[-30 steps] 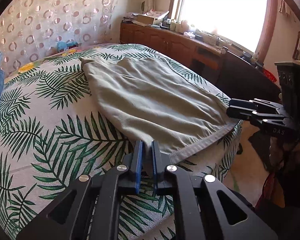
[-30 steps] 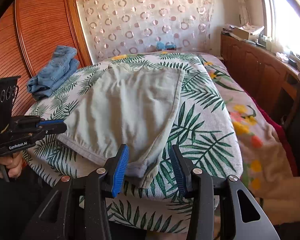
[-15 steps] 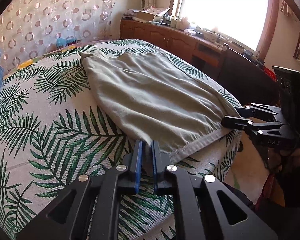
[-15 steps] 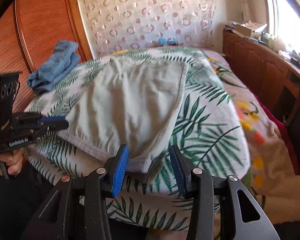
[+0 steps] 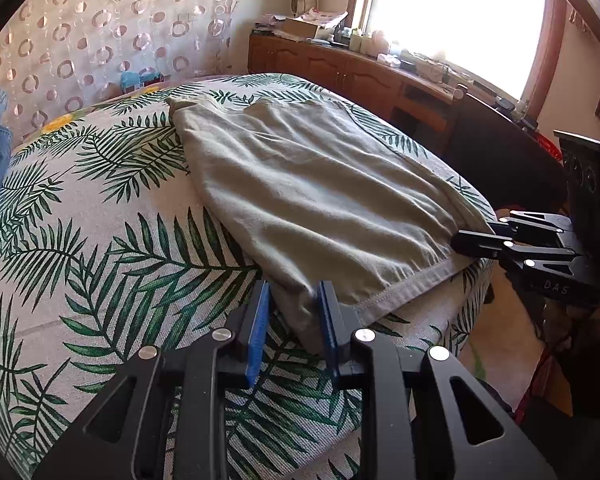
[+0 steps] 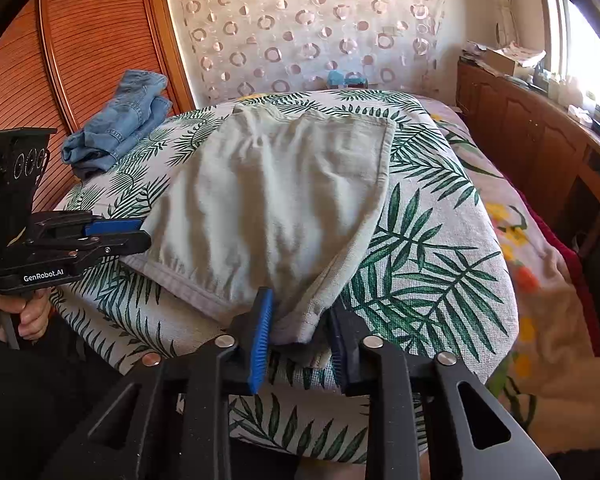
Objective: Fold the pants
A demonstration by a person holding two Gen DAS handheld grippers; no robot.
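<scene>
Your pants (image 5: 308, 200) lie folded on the bed (image 5: 100, 240), their hem along its near edge. Your left gripper (image 5: 292, 312) straddles one near corner, your right gripper (image 6: 300, 320) the other. Jeans (image 6: 120, 120) sit on the bed's far left, seen from your right camera. A cabinet (image 6: 532, 132) runs along the bed's right side, under the window (image 5: 460, 12).

L gripper (image 5: 293, 312) angled down, jaws just opening, slightly apart. R gripper (image 6: 302, 320) angled down, jaws just closing. Hand (image 6: 16, 314) grips L handle.
</scene>
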